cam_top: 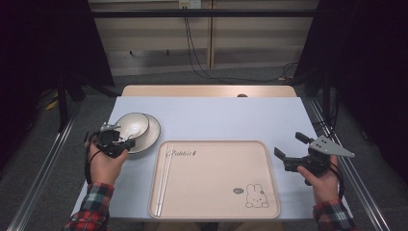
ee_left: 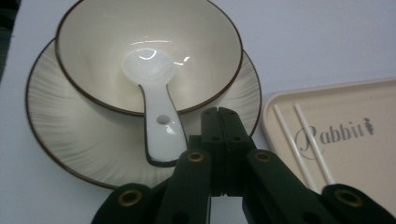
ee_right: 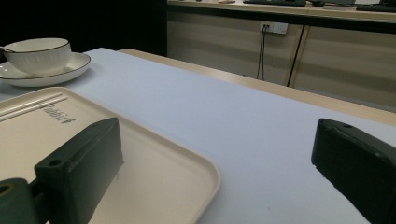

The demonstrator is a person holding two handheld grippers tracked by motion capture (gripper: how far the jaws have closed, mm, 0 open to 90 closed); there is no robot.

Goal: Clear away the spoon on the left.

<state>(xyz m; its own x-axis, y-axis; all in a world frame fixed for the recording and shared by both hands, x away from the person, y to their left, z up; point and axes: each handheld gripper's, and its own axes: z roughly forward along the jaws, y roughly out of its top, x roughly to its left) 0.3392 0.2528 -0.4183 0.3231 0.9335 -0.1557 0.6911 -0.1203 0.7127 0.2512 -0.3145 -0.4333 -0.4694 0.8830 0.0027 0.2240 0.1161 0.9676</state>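
Glossy white ceramic spoon (ee_left: 156,109), glazed cream bowl (ee_left: 149,51) with dark rim, finely ribbed glazed saucer (ee_left: 70,135), smooth matt beige plastic tray (cam_top: 216,192), white plastic chopsticks (ee_left: 303,140), matt pale worktop (cam_top: 216,120), matt black plastic jaws, plaid cloth sleeves (cam_top: 94,207)

spoon (ee_left: 156,109) in bowl (ee_left: 93,42) on saucer (ee_left: 60,135)

Two black jaws of the right gripper (ee_right: 215,168) are seen standing wide apart, with nothing between them. A beige tray (ee_right: 177,186) is seen beneath the left jaw, with two white chopsticks (ee_right: 32,105) laid along its far left. A bowl (ee_right: 37,55) is set on a plate (ee_right: 70,67) at far left.
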